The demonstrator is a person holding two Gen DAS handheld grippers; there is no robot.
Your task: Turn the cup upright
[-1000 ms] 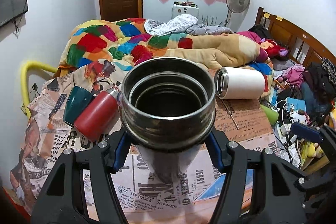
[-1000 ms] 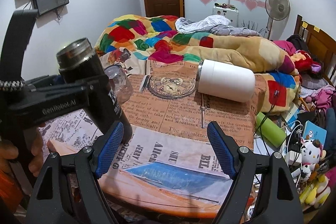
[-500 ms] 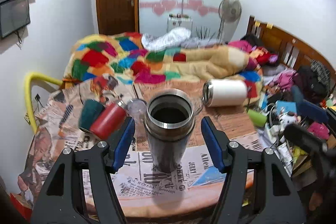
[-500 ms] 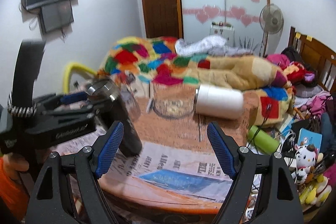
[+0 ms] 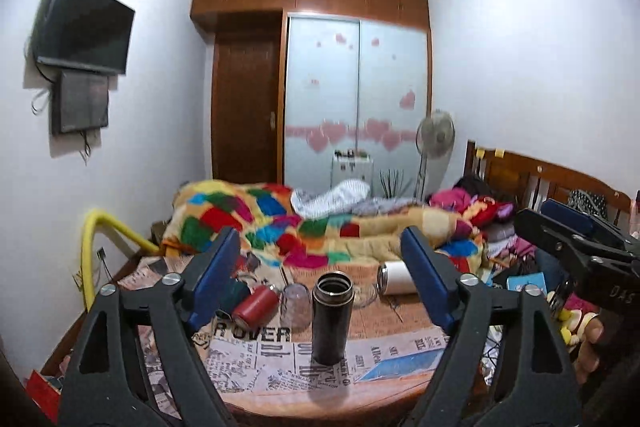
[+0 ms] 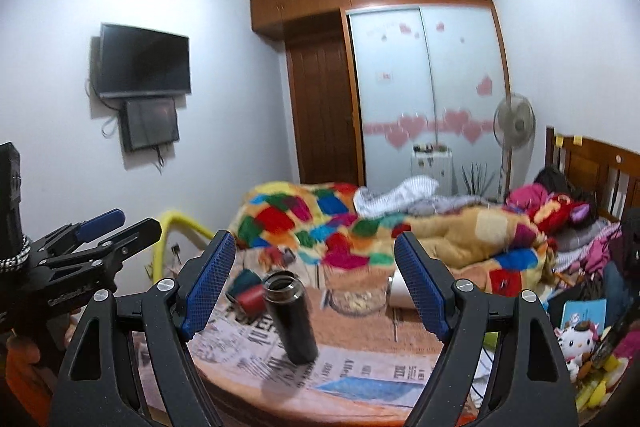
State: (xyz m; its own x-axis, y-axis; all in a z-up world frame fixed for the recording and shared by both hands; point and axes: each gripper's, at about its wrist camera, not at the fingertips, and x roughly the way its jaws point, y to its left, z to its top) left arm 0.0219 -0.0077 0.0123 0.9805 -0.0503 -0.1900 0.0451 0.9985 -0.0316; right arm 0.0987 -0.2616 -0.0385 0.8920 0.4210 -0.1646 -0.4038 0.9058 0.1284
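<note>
Cup: tall dark cylindrical metal flask-style cup (image 5: 332,317) with a steel threaded rim, standing at lower centre of the left wrist view, on the newspaper-covered round bench (image 5: 280,375).
Axis: long axis vertical, open mouth up, base flat on the paper; judged upright, so the flip looks done.
Handling: likely rigid and fairly weighty, with smooth walls that could slip; tall and narrow, so a knock near the top may topple it. The best hold would be across mid-body, below the rim.
Left gripper (image 5: 320,281): jaws spread wide, empty, the cup framed between them but apart from both.
Right gripper (image 6: 316,285): also wide and empty; the cup (image 6: 291,315) sits left of centre in its view.
Neighbours: red bottle (image 5: 256,309) lying left of the cup, clear glass (image 5: 297,305) just behind it, white tumbler (image 5: 394,279) on its side to the right.
</note>
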